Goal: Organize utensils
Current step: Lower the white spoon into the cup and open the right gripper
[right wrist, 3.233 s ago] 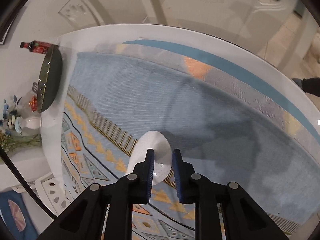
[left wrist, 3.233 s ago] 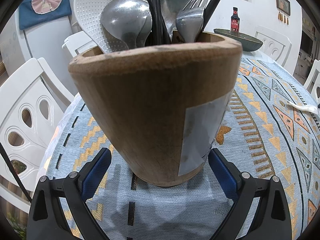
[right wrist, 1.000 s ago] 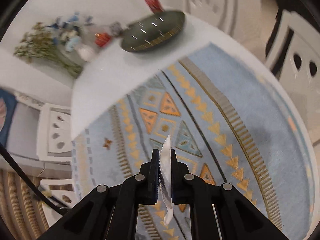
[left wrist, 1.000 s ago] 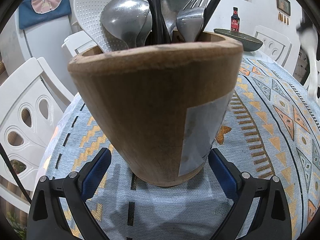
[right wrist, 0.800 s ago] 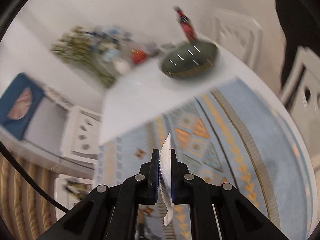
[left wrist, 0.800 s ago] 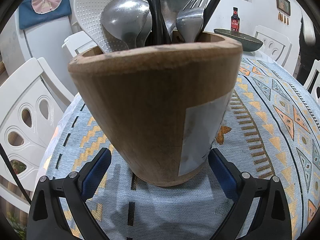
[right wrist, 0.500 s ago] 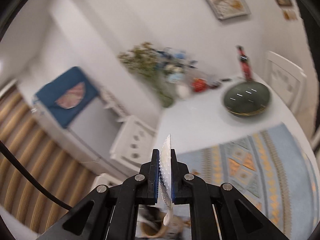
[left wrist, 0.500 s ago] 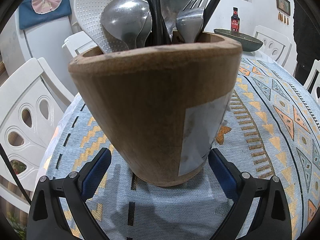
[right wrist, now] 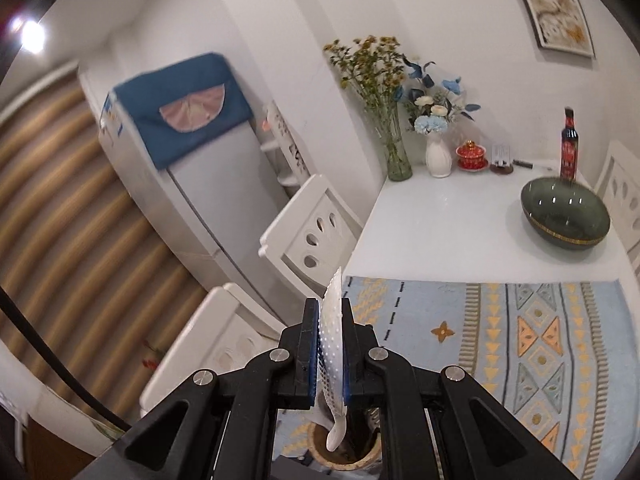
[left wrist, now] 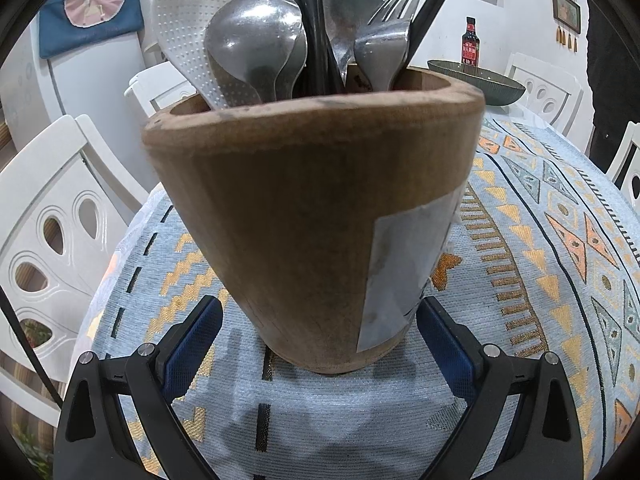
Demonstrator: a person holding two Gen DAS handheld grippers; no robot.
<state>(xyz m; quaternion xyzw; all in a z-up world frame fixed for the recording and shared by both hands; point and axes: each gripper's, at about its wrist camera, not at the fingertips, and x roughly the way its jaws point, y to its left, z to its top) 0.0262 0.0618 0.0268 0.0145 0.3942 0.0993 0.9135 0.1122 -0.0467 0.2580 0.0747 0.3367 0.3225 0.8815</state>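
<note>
A brown wooden utensil holder (left wrist: 304, 216) stands on the patterned tablecloth (left wrist: 560, 264). It holds a white dotted rice paddle (left wrist: 188, 28), metal spoons (left wrist: 256, 36), a fork (left wrist: 384, 44) and black chopsticks. My left gripper (left wrist: 320, 340) is open, one blue pad on each side of the holder's base, with a gap at the left pad. My right gripper (right wrist: 332, 340) is shut on a second white dotted paddle (right wrist: 335, 292), held edge-on. Its handle curves down over the holder's mouth (right wrist: 352, 465) far below.
A dark green bowl (right wrist: 566, 216) and a sauce bottle (right wrist: 569, 148) stand at the table's far end, with flower vases (right wrist: 396, 152) by the wall. White chairs (left wrist: 52, 240) line the left edge. A person in dark clothing (left wrist: 608, 80) stands at the right.
My right gripper has risen and swung left with the paddle, rolling upright, from over the cloth's middle to above the holder. The left gripper and the holder have not moved.
</note>
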